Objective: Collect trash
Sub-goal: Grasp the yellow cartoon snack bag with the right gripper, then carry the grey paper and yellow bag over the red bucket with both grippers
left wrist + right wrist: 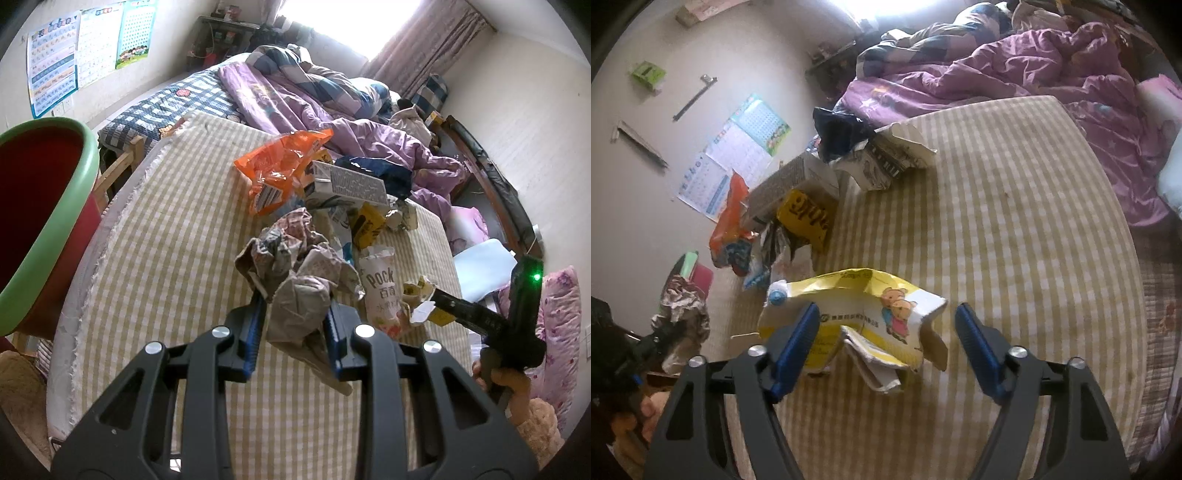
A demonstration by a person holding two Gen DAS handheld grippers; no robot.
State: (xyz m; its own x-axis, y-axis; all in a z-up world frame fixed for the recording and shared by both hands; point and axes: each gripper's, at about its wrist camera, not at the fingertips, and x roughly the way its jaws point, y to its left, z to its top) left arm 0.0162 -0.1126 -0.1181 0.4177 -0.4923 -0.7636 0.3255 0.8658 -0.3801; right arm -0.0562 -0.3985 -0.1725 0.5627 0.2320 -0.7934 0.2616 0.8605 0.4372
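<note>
My left gripper (295,332) is shut on a crumpled grey-brown paper wad (295,291) and holds it above the checked cloth; the same paper wad (683,314) shows at the left of the right wrist view. My right gripper (886,332) stands open over a flattened yellow and white carton (864,314). Its left pad overlaps the carton's edge, while its right pad is clear of it. In the left wrist view the right gripper (432,299) reaches in from the right beside a Pocky packet (380,291). A red bin with a green rim (55,221) is at the far left.
A trash pile lies on the checked cloth (177,258): an orange bag (280,166), a grey patterned box (351,182), a yellow box (365,223) and a dark blue bag (384,173). Purple bedding (332,110) is heaped behind it. A person's hand (506,384) grips the right tool.
</note>
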